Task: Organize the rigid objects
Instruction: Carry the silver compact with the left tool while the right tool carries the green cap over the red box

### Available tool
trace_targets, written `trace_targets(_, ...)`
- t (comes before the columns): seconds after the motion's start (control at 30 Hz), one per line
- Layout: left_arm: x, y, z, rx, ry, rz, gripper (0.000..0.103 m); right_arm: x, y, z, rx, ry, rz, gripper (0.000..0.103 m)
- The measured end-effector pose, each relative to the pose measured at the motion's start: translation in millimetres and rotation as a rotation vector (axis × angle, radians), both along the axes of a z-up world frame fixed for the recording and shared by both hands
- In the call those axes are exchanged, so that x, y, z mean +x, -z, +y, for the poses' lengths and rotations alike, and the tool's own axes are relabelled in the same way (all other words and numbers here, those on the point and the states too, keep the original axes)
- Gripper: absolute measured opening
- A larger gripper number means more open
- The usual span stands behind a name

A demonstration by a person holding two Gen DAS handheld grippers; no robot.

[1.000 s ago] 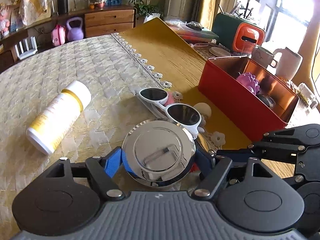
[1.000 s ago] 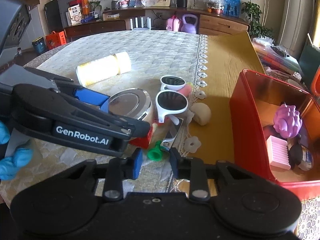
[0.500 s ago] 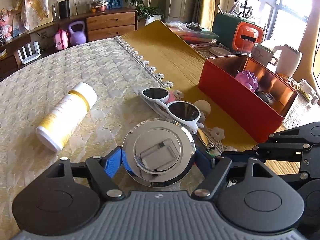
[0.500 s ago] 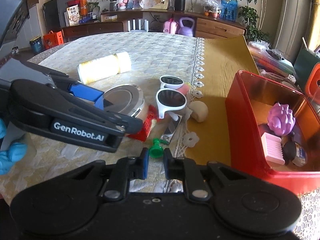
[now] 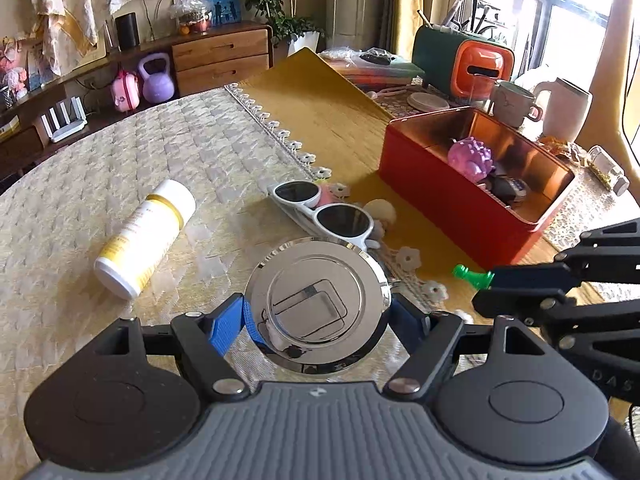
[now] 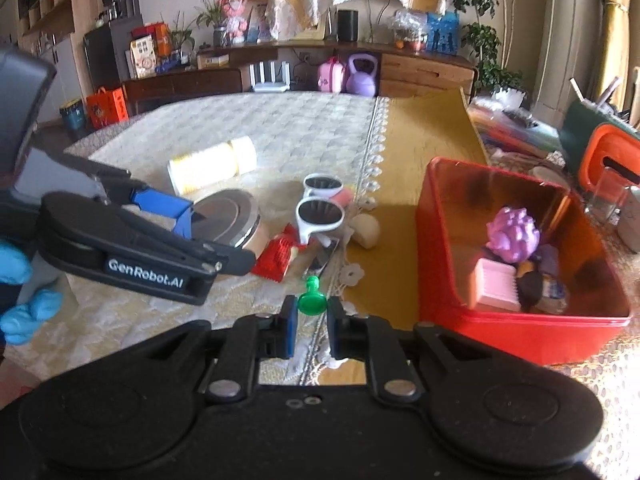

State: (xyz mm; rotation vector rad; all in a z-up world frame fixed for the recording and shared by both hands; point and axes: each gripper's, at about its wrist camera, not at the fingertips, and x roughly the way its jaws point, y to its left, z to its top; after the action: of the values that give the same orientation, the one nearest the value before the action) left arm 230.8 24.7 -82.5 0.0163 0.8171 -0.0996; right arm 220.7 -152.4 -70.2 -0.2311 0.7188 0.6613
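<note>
Together we work over the table, its quilted cream cloth meeting a smooth mustard runner. On that runner sits the red tin box, glossy and copper-lined, already keeping a knobbly purple toy, so it is likely our destination. Our left hand-held gripper clamps the round chrome disc by its rim, level and raised. Our right hand-held gripper pinches the small green plastic peg by its wide base, lifted near the box.
</note>
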Motion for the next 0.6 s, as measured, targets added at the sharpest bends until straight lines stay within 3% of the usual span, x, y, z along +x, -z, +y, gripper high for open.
trace_targets(0.6,-3,-48,-64,-0.020,0.106,-0.032,0.077,-1,-40,-64,0.041,0.108,-0.077,0.014)
